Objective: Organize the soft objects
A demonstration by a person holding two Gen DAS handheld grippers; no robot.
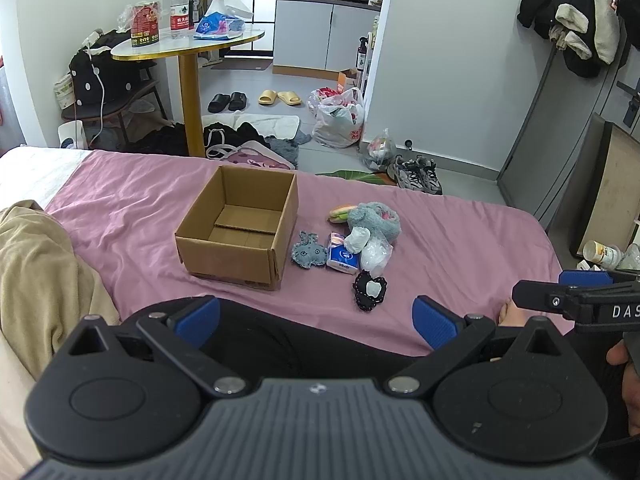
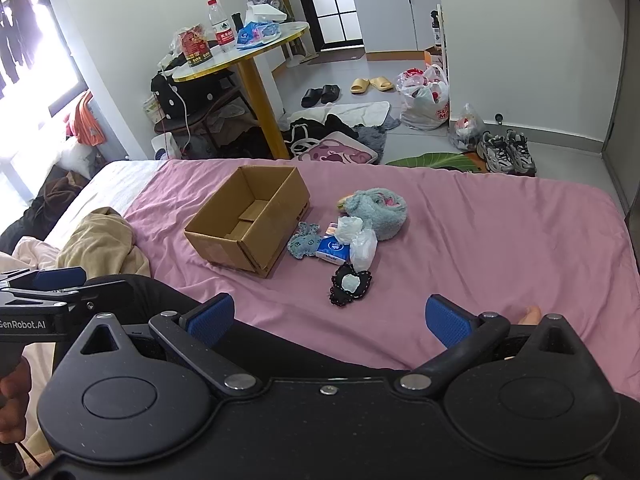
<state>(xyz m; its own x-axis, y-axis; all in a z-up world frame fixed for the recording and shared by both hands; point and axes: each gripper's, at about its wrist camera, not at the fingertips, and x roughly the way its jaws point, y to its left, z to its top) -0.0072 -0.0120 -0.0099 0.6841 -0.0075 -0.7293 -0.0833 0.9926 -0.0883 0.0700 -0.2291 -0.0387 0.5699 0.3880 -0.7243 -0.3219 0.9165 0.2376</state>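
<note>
An empty cardboard box [image 1: 240,224] [image 2: 250,216] stands open on the pink bedsheet [image 1: 132,208] [image 2: 480,240]. Right of it lies a pile of soft things: a grey-blue fuzzy toy [image 1: 307,255] [image 2: 304,240], a blue tissue pack [image 1: 341,258] [image 2: 331,250], a teal plush [image 1: 374,218] [image 2: 380,210], a white roll [image 1: 357,239], a clear bag [image 1: 375,255] [image 2: 363,249] and a black heart-shaped pad [image 1: 370,291] [image 2: 350,284]. My left gripper [image 1: 316,322] hangs open, nearer me than the pile. My right gripper [image 2: 330,322] is open too, empty, short of the heart pad.
A beige blanket [image 1: 36,272] [image 2: 100,248] lies bunched at the left of the bed. Beyond the bed stand a round table [image 1: 188,46] with bottles, floor clutter, bags and shoes [image 1: 418,174]. A person's dark-clothed legs lie under both grippers.
</note>
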